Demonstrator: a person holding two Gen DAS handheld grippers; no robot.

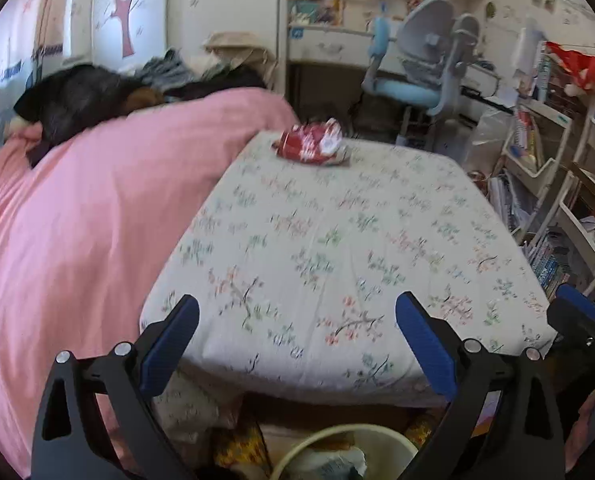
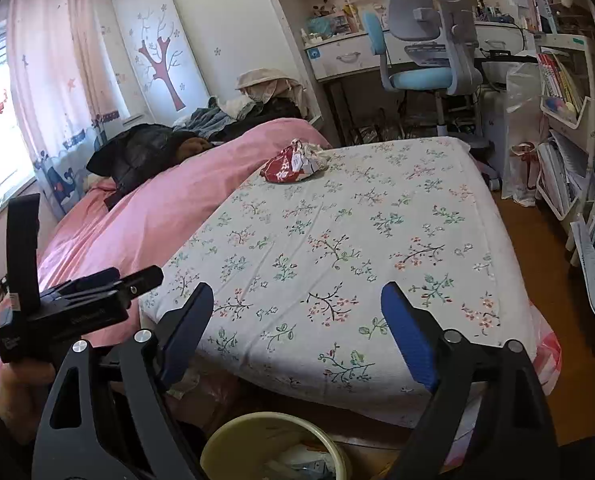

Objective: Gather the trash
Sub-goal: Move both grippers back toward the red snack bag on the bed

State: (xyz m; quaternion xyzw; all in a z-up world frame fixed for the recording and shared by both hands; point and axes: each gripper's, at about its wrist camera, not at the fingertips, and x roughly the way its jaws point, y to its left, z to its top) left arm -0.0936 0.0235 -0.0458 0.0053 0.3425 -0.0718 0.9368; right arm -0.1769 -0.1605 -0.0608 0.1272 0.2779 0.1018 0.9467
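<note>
Red-and-white crinkled foil, that is our target: a crumpled red snack wrapper (image 1: 312, 144) lying on the far end of the white floral bedsheet (image 1: 337, 248), just beside the edge of the pink duvet (image 1: 77, 208).

Left wrist view: we judge the wrapper light, soft and springy, thin film that collapses under a pinch and may slip off smooth pads. Best hold looks like the raised bunched ridge at its right end, not the flat skirt lying against the sheet. The left gripper (image 1: 297, 320) has its blue-padded fingers (image 1: 425, 344) spread wide with nothing between them, touching nothing, hanging over the near end of the bed, well apart from the wrapper. Below it we see the rim of a pale round plastic bin (image 1: 317, 436) with rubbish inside. The right gripper pokes in at the right edge.

Right wrist view: same wrapper (image 2: 293, 162), sharper here, white crumpled part up top, red body flattened toward the duvet (image 2: 157, 216). The right gripper (image 2: 297, 308) is also wide apart and empty, pads (image 2: 407, 332) clear of the sheet (image 2: 357, 240), well short of the wrapper. The bin (image 2: 273, 424) sits right under it. The left gripper's body (image 2: 77, 304) shows at left, its opening not readable from this side.
</note>
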